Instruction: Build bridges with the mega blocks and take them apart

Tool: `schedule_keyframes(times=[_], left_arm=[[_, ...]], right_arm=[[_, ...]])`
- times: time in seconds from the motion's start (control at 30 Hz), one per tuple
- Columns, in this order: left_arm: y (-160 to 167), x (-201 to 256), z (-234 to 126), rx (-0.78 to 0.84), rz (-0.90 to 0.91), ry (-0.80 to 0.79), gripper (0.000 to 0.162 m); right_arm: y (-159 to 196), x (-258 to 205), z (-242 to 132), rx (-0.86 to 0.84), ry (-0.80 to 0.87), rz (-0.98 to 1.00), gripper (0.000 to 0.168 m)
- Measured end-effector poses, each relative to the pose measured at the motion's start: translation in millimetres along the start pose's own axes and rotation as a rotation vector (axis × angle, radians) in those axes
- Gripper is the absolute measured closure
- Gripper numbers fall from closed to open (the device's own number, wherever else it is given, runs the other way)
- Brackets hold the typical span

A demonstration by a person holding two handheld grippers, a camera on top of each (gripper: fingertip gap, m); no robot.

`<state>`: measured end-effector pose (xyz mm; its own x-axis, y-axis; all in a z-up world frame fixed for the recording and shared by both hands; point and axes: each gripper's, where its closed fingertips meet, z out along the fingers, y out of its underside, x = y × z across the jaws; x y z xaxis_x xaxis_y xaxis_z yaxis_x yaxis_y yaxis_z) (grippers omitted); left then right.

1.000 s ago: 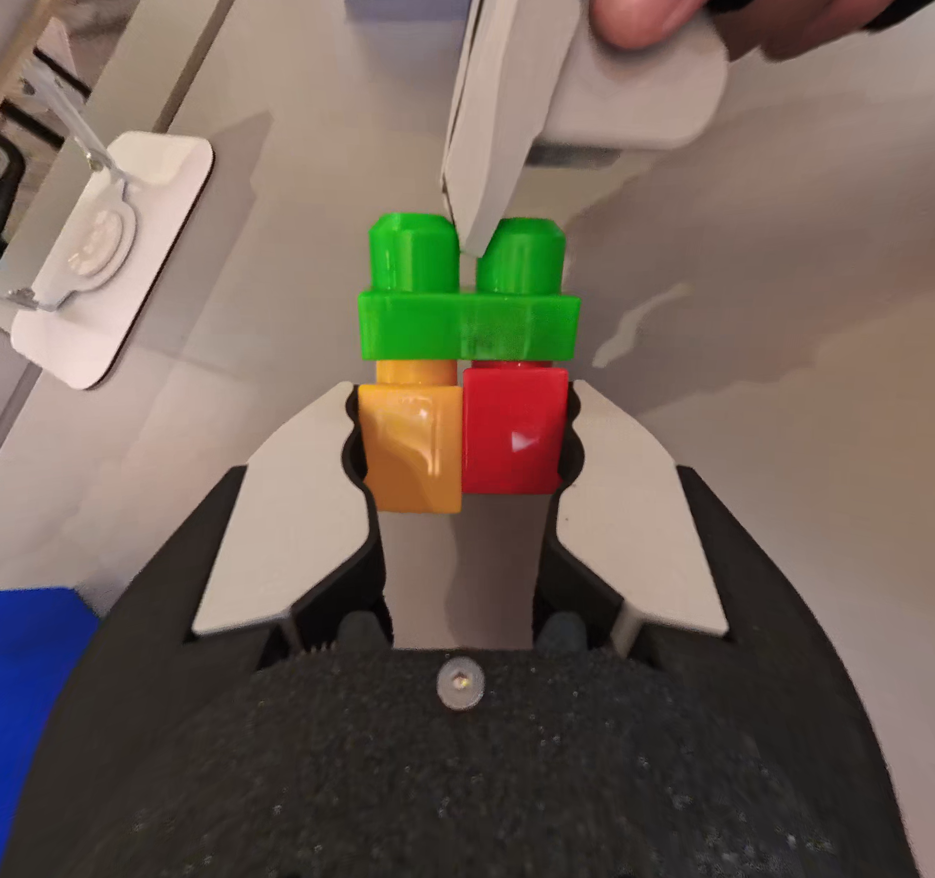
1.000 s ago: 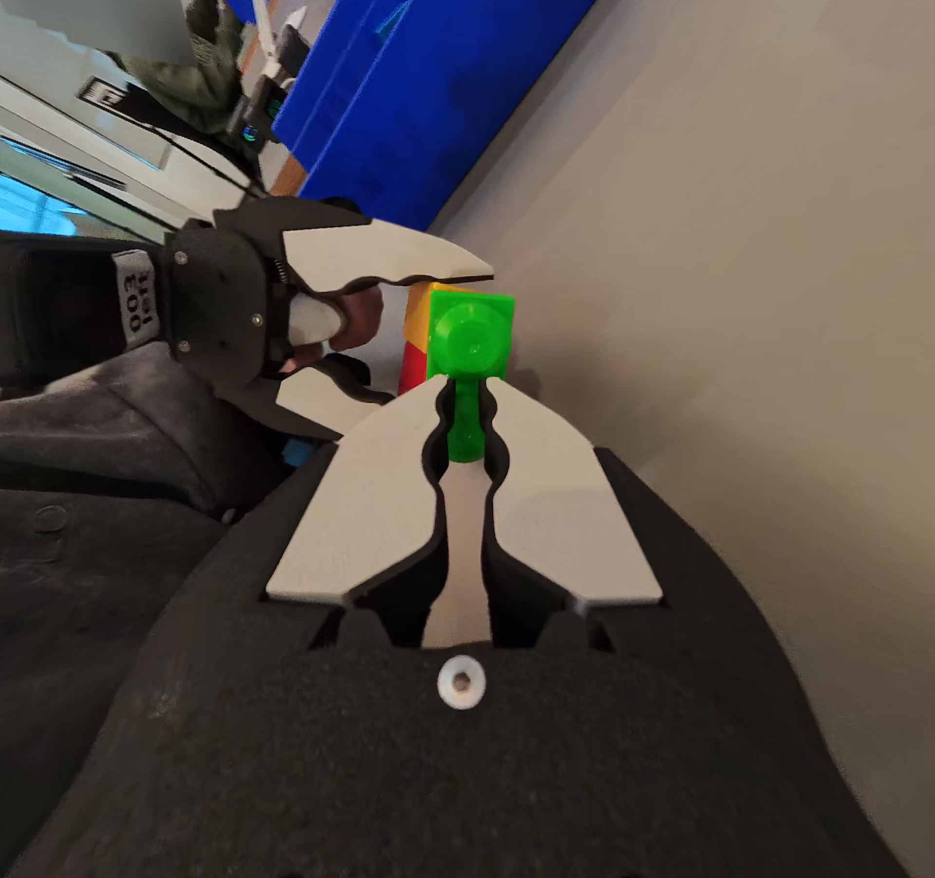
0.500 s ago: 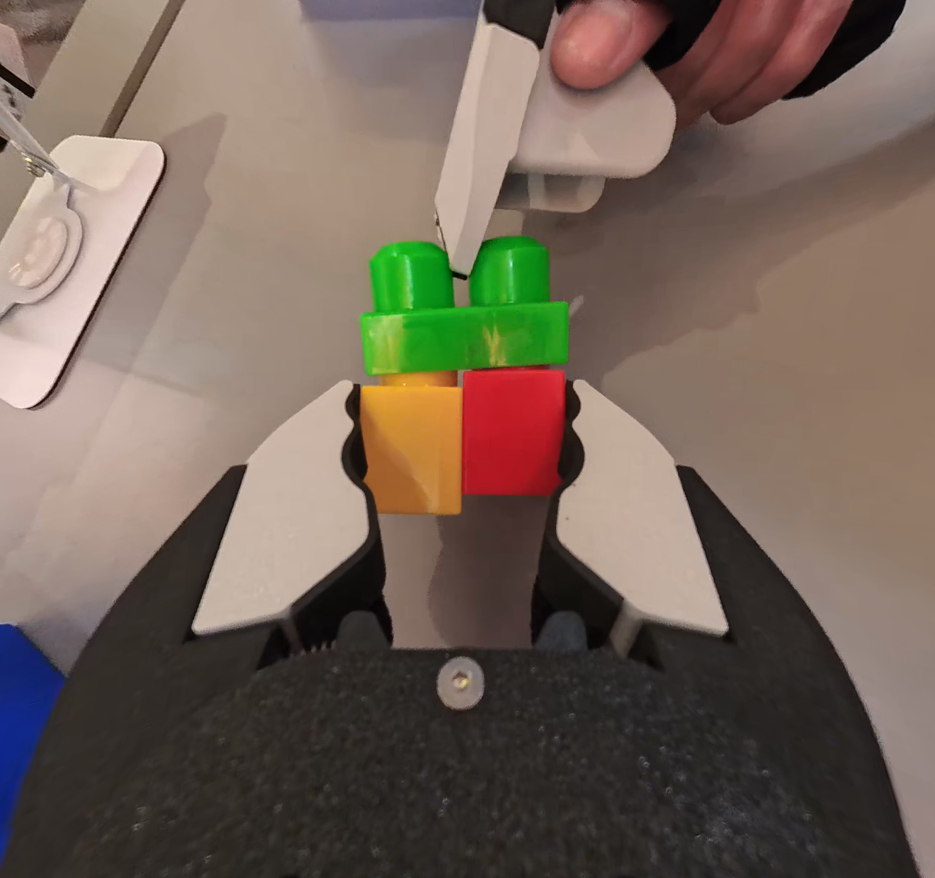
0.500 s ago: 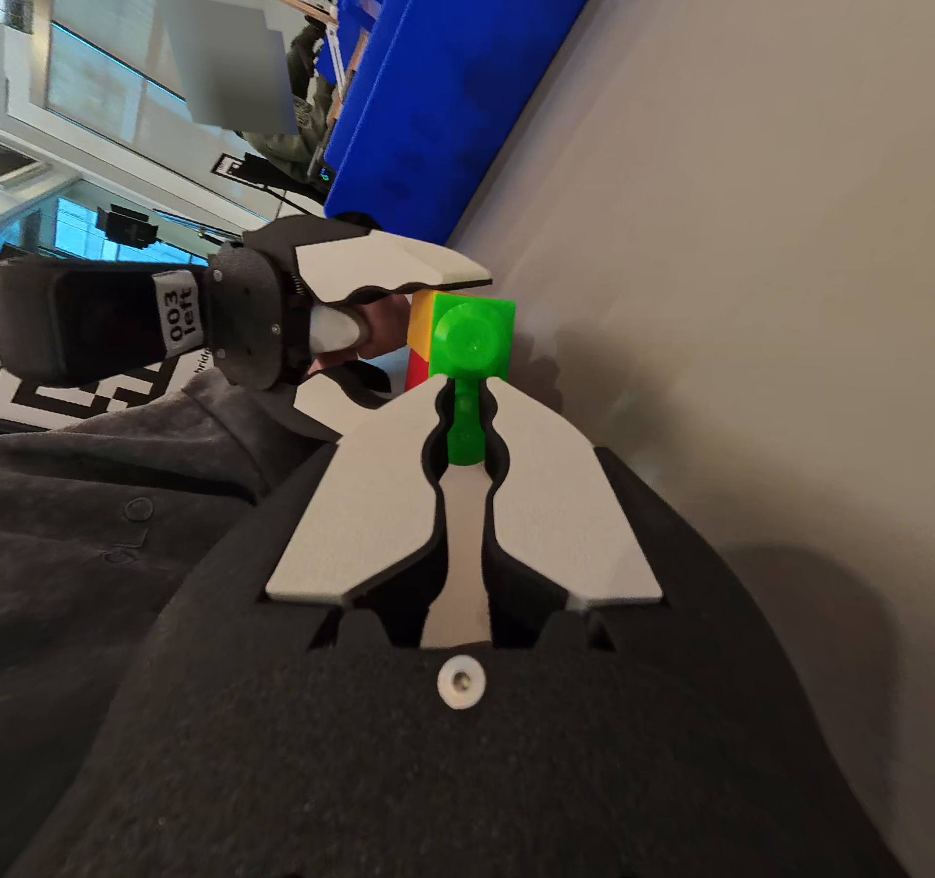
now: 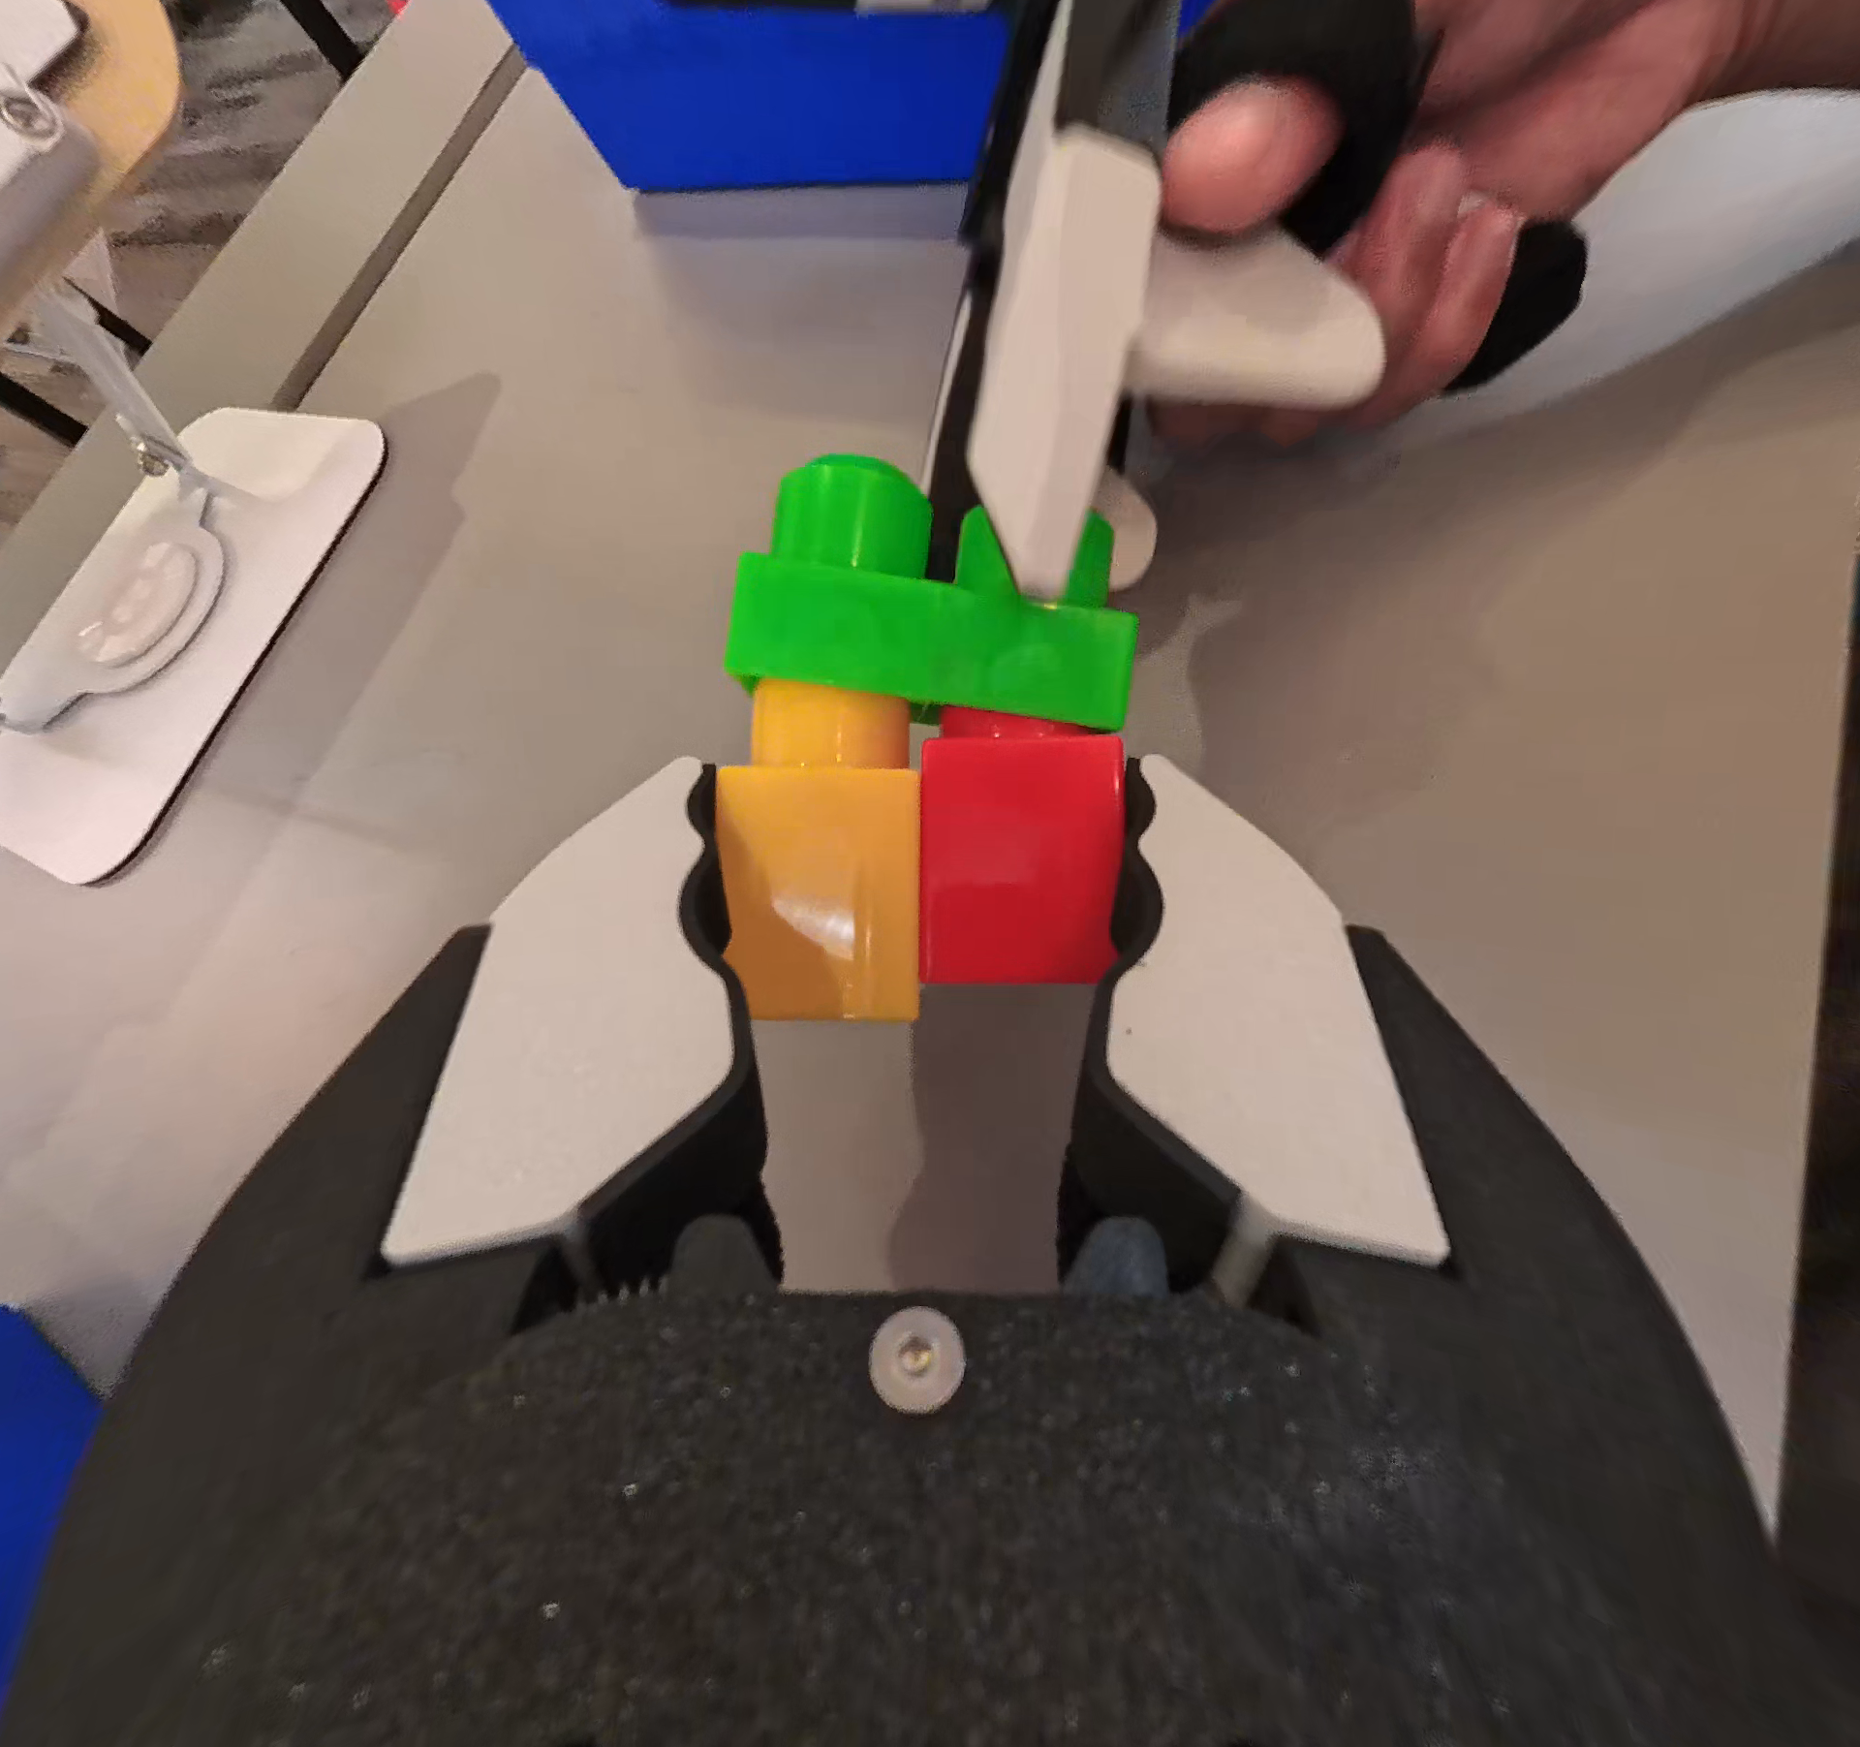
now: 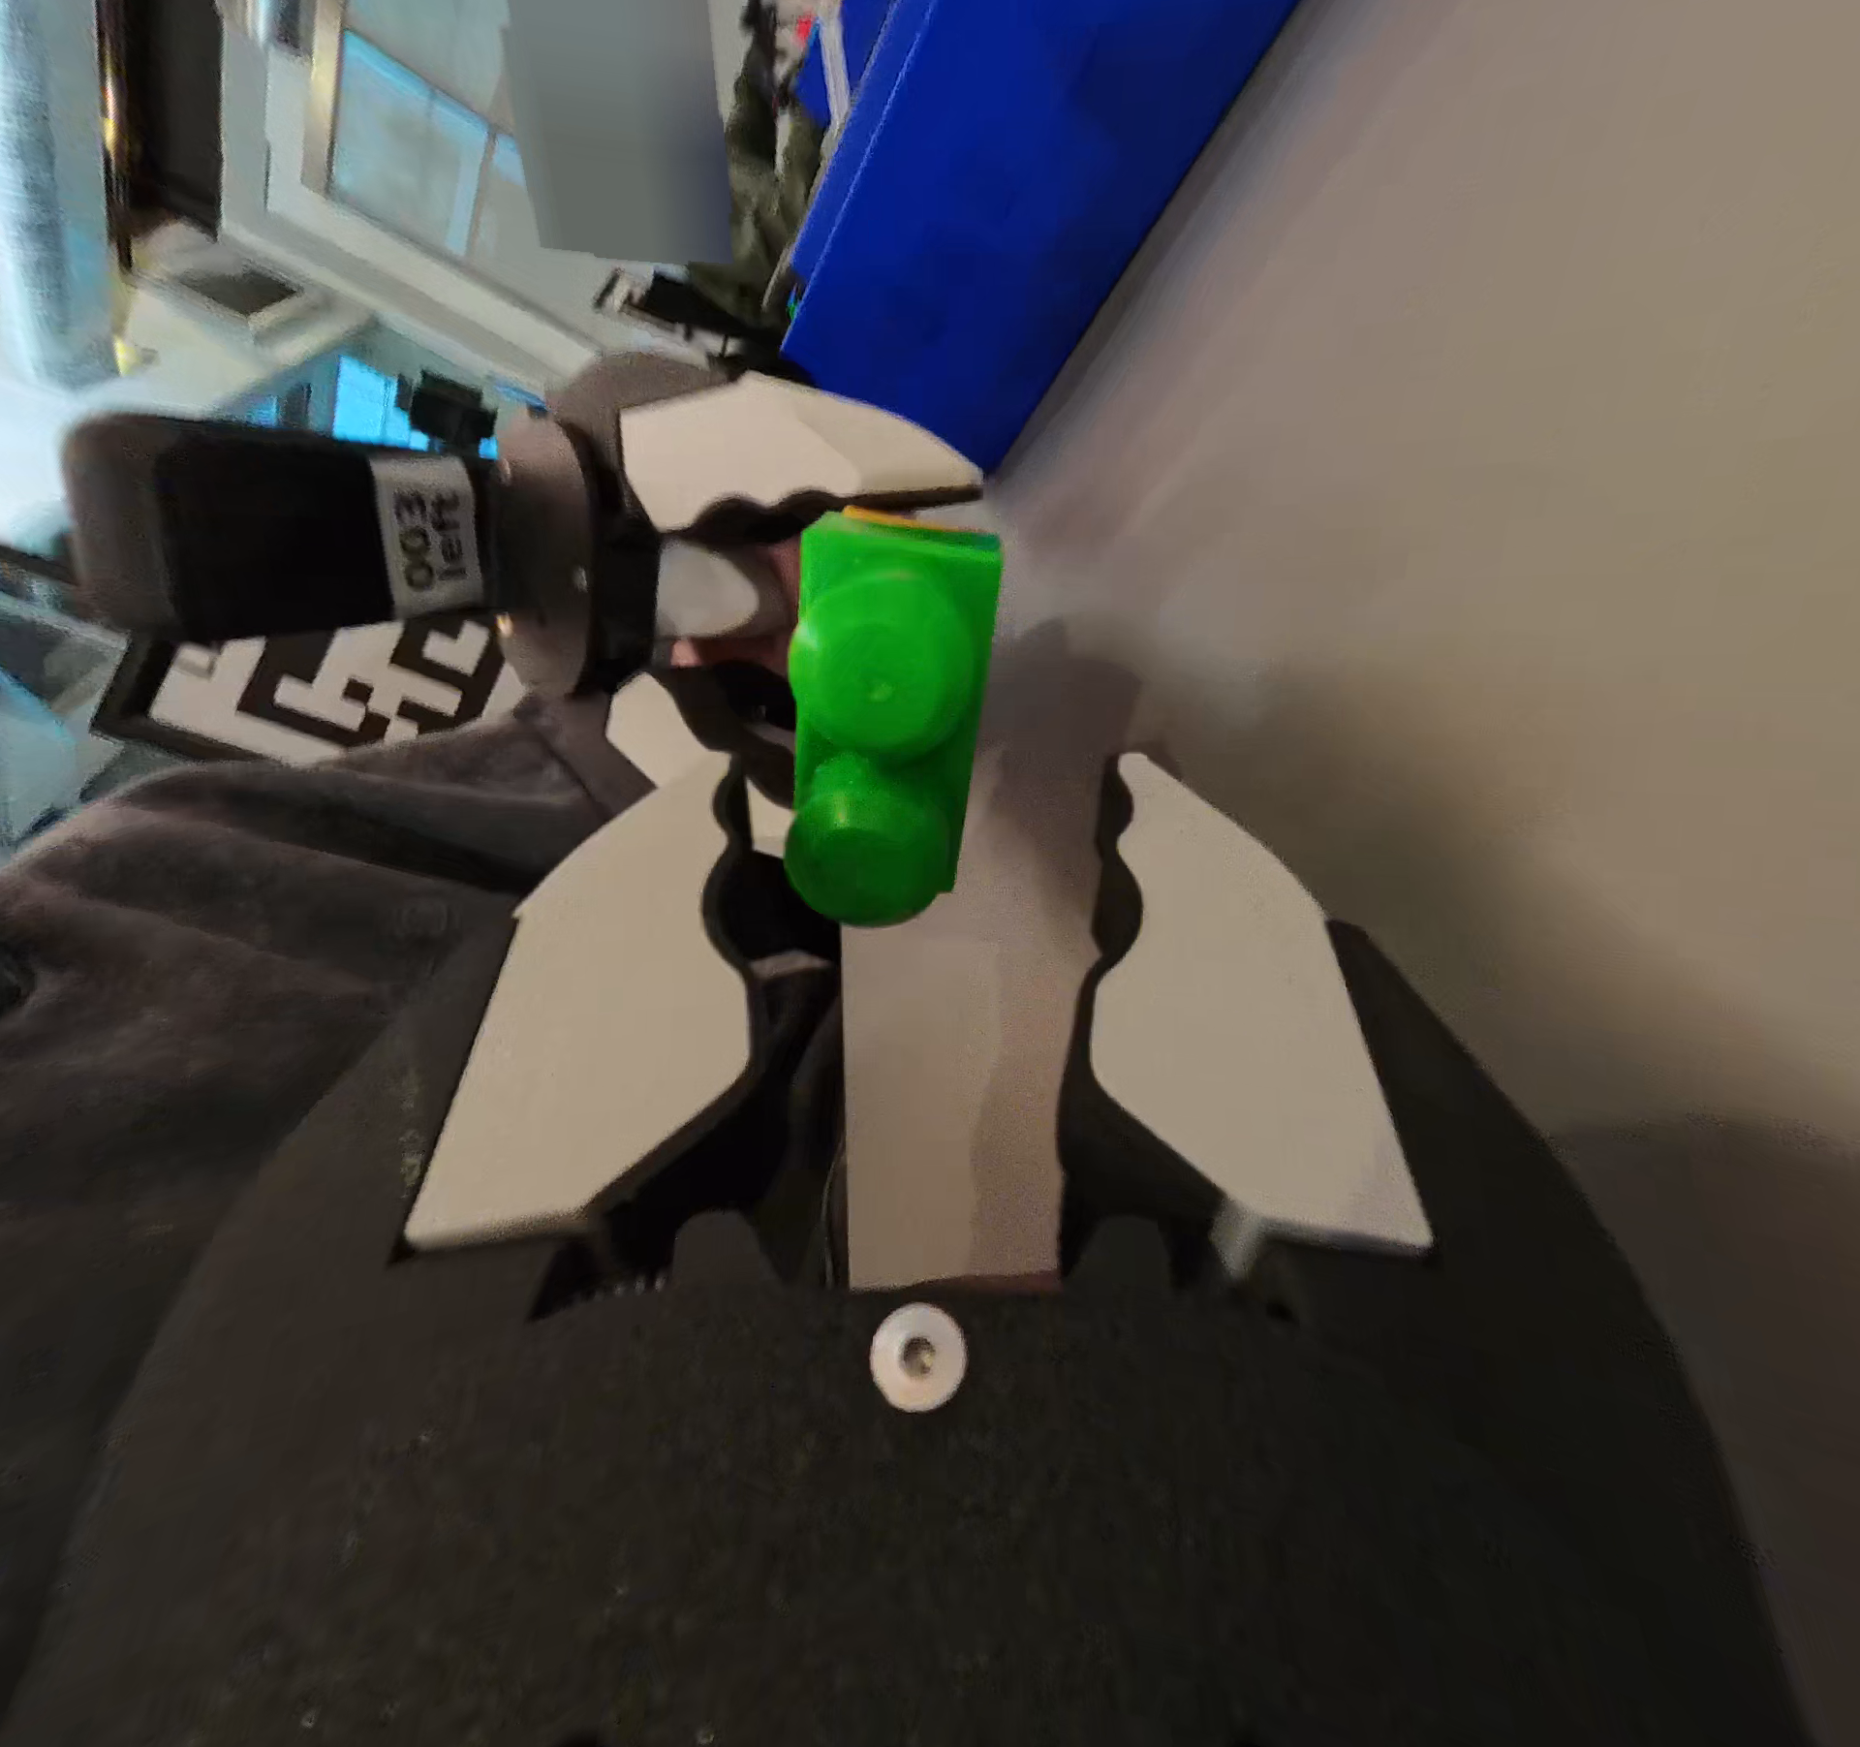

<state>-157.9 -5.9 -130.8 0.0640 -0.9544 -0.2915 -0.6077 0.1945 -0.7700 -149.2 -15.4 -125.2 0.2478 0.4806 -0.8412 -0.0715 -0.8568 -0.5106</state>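
Observation:
My left gripper [image 5: 921, 793] is shut on a yellow block [image 5: 820, 893] and a red block [image 5: 1017, 863] held side by side, with a pad pressing each outer face. A green two-stud block [image 5: 926, 632] sits tilted on top. Its left end is raised, so the yellow stud shows. My right gripper [image 6: 921, 793] is open around the green block [image 6: 886, 692], and its pads stand clear of the studs. In the left wrist view one right finger [image 5: 1047, 370] lies in front of the green block's right stud. The left gripper's upper finger [image 6: 785, 450] shows in the right wrist view.
A blue bin [image 5: 795, 108] stands at the back of the grey table [image 5: 604, 340]; it also shows in the right wrist view [image 6: 1057, 158]. A white plate with a metal clip [image 5: 171, 611] lies at the left. A person's hand [image 5: 1459, 138] holds the right gripper. The grippers are tip to tip, or close to it.
My right gripper was shut on a green stud and has now opened wide. The green block has tilted, its left end lifted off the yellow stud. The left grip is unchanged.

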Motion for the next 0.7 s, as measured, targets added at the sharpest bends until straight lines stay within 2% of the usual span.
schedule_keyframes(times=[0.1, 0.4, 0.7], left_arm=[[-4.8, 1.2, 0.1, -0.011, 0.033, -0.014, 0.088], [-7.0, 1.7, -6.2, 0.008, 0.039, -0.009, 0.088], [-1.1, 7.4, -1.3, -0.026, 0.074, 0.0, 0.088]], right_arm=[[-0.1, -9.8, 12.9, 0.005, -0.036, -0.016, 0.13], [-3.6, -18.3, 9.5, 0.016, -0.077, 0.006, 0.129], [-2.9, -10.6, 9.4, 0.003, -0.022, 0.014, 0.128]])
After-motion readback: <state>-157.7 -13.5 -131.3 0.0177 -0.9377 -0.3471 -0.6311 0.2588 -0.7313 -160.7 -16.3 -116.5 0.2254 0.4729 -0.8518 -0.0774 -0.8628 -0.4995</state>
